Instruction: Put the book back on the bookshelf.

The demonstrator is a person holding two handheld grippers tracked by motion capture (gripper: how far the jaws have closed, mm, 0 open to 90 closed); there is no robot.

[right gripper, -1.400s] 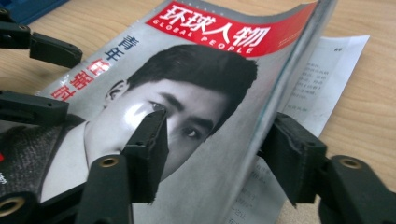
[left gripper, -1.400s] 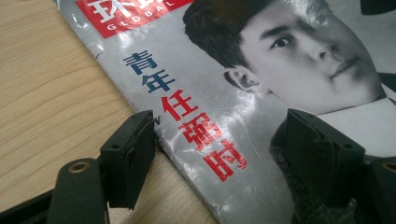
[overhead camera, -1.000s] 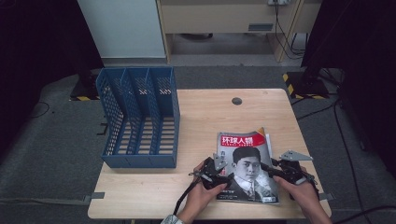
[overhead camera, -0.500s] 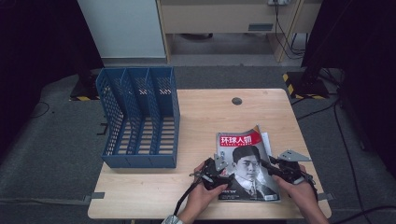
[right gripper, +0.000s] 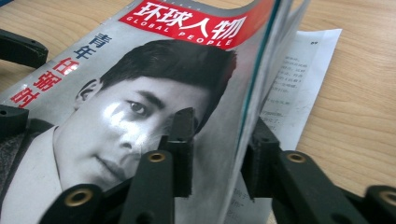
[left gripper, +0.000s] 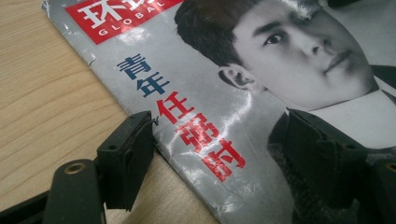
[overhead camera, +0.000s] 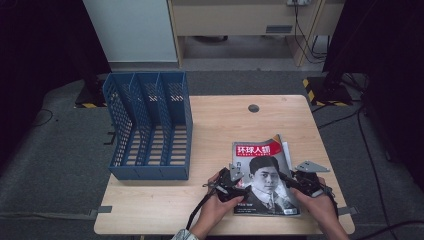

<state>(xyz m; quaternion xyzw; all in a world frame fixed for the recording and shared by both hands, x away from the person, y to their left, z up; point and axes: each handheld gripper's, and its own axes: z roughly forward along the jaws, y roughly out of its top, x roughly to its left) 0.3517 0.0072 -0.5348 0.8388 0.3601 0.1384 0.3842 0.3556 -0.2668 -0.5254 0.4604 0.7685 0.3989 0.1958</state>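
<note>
A magazine (overhead camera: 265, 175) with a red title band and a portrait cover lies on the near right of the wooden table (overhead camera: 225, 120). My left gripper (overhead camera: 235, 180) is at its left edge. In the left gripper view its jaws stand wide, one on the wood and one on the cover (left gripper: 210, 93), so the left gripper (left gripper: 217, 130) is open. My right gripper (overhead camera: 296, 181) is at the right edge. Its jaws have just been closing: one is over the cover (right gripper: 154, 93), the other under the raised pages. A gap still shows, so the right gripper (right gripper: 222, 126) is open.
A blue three-slot file rack (overhead camera: 150, 130) lies on the left of the table, its slots facing up. A printed white sheet (right gripper: 303, 70) sticks out under the magazine's right side. A small dark round spot (overhead camera: 253, 108) marks the far middle of the table.
The right gripper's jaws have drawn closer together around the magazine's right edge. Both hands stay where they were, and the left gripper's jaws look unchanged.
</note>
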